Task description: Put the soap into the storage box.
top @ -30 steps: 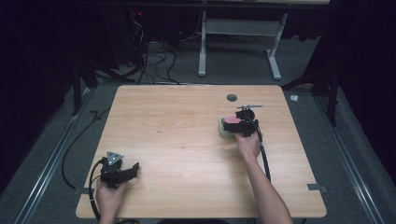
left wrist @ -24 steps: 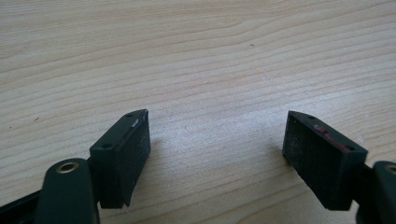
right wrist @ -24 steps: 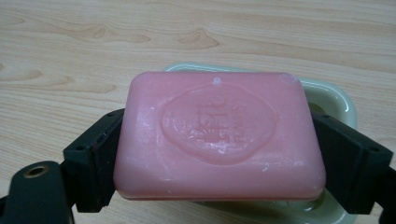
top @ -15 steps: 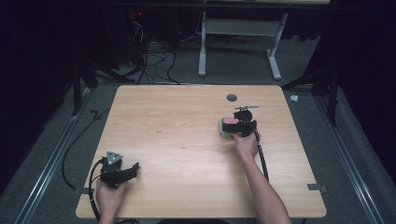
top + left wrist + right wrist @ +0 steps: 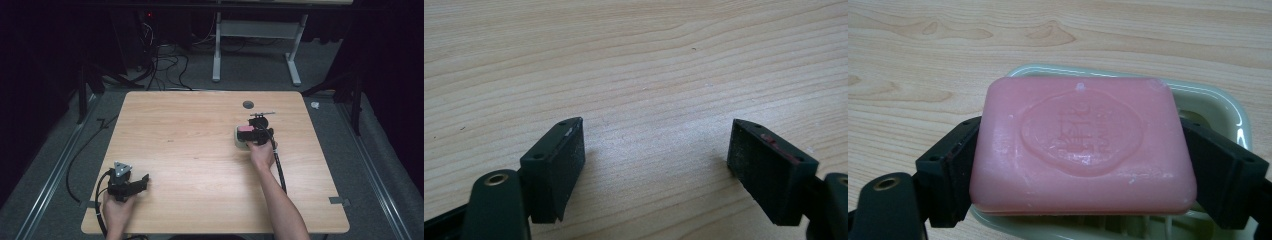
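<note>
Two grippers on light wooden table (image 5: pixel 200 150): right gripper (image 5: pixel 1083 165) clamps pink embossed soap bar (image 5: pixel 1083 142) over pale green soap dish (image 5: pixel 1228 107); left gripper (image 5: pixel 656 167) gapes empty, well apart from dish

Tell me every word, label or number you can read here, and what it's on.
Pink soap bar, held in the right claw over a pale green soap dish: an oval stamp with raised characters pressed into its top, too soft and shallow to read.
Left claw, wooden table: no writing on either.
Nothing else legible in the high view.
</note>
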The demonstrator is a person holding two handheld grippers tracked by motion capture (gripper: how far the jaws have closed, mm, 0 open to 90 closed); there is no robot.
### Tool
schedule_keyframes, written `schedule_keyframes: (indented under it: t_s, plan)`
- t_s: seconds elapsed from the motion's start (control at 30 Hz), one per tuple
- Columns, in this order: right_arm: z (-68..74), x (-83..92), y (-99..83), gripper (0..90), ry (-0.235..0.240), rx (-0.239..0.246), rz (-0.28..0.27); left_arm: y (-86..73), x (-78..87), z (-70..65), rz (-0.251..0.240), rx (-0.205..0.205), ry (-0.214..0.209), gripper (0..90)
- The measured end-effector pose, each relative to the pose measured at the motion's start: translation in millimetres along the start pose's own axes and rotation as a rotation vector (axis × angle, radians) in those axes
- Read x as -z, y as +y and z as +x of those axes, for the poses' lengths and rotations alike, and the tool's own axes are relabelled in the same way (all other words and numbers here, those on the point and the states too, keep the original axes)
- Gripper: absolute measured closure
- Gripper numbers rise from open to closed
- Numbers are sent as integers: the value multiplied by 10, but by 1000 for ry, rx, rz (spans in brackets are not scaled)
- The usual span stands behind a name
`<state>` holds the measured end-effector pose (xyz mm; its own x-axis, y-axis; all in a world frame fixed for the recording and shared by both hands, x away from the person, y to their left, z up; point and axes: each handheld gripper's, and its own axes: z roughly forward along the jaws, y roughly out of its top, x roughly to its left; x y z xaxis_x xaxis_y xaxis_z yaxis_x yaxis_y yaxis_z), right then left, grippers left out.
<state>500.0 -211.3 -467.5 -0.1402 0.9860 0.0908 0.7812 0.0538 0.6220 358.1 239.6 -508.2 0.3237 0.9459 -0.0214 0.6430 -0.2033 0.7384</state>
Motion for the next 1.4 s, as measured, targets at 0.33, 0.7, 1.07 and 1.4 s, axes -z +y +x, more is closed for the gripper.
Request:
schedule_keyframes:
  t_s: [0.33,0.7,1.07,1.4]
  plan:
    - [-19,-34,-10,134,-6,-8,13,0,1,-3,1,-3,0,234]
    - [-20,-55,-16,132,-19,3,30,-1,2,-5,1,-3,1,234]
    - [-9,-45,-14,124,-31,4,18,-1,3,-4,3,-6,1,233]
    - [-13,82,11,128,-25,19,-27,-1,2,-5,2,-5,1,233]
